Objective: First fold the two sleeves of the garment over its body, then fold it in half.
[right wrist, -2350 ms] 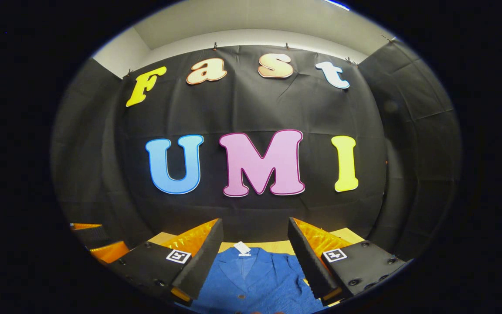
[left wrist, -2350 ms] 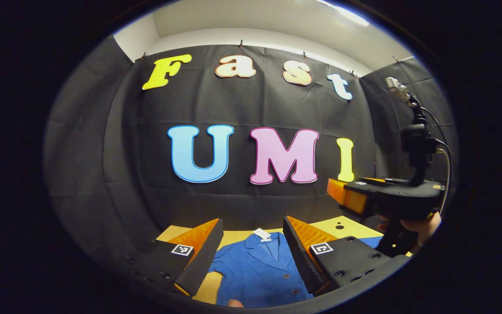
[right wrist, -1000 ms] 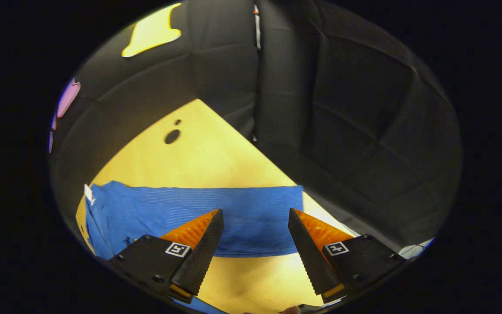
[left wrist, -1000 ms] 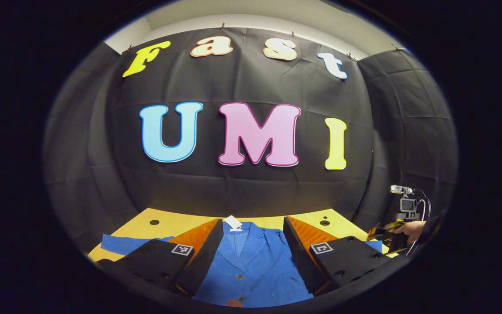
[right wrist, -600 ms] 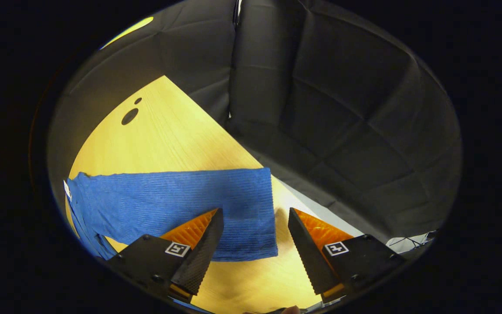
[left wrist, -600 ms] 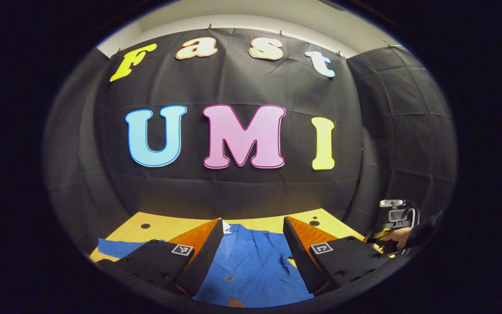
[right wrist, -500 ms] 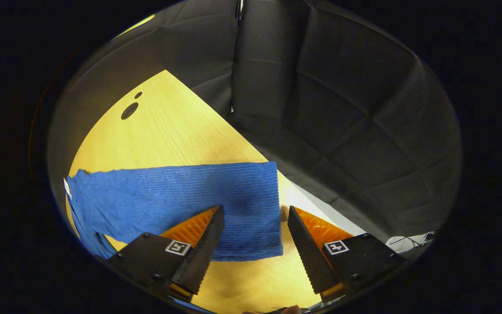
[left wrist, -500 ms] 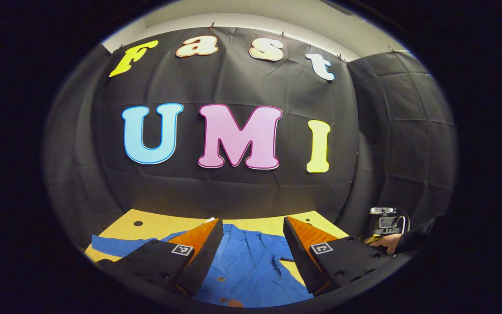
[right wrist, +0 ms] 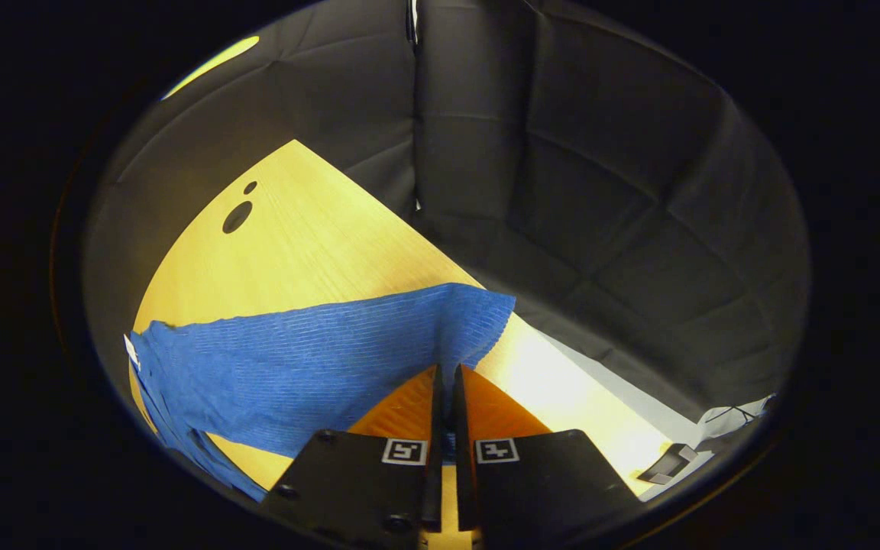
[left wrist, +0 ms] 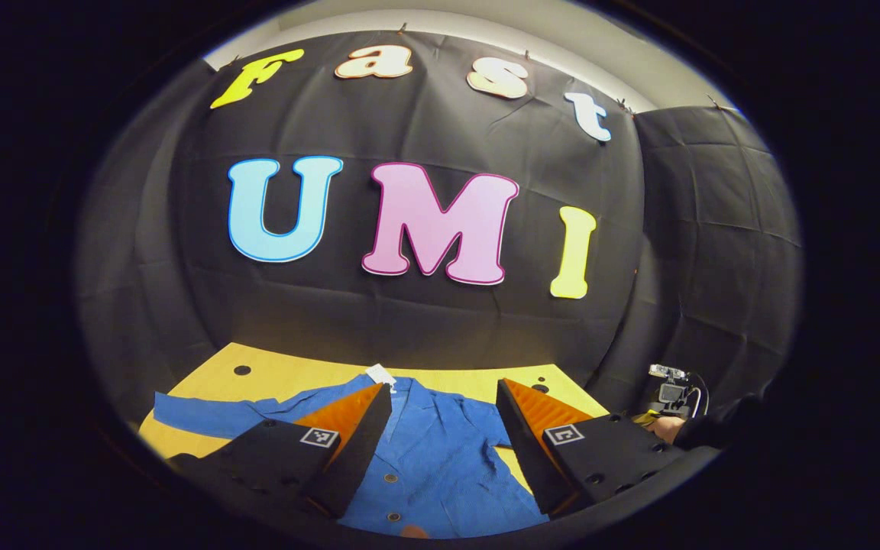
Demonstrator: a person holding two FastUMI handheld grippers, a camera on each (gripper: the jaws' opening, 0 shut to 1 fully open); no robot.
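A blue button-front jacket point(left wrist: 432, 451) lies flat on the yellow table point(left wrist: 272, 378), collar toward the far wall, a white tag at its neck. One sleeve point(left wrist: 203, 409) stretches out to the left in the left gripper view. My left gripper point(left wrist: 440, 416) hovers open above the jacket's chest, nothing between its fingers. In the right gripper view the other sleeve point(right wrist: 318, 359) runs across the table, and my right gripper point(right wrist: 446, 386) is shut on its cuff end, the cloth rising into the pinch. A hand holds that gripper point(left wrist: 665, 416) at the right edge of the left gripper view.
Black cloth walls close in the table at the back and right. The table point(right wrist: 318, 237) has two dark holes point(right wrist: 237, 216) near its far corner. Its right edge point(right wrist: 600, 386) drops off just past the cuff, pale floor below.
My right gripper has gone from open around the cuff to shut on it, and the cuff has lifted slightly. The left gripper drifted a little, showing more of the left sleeve.
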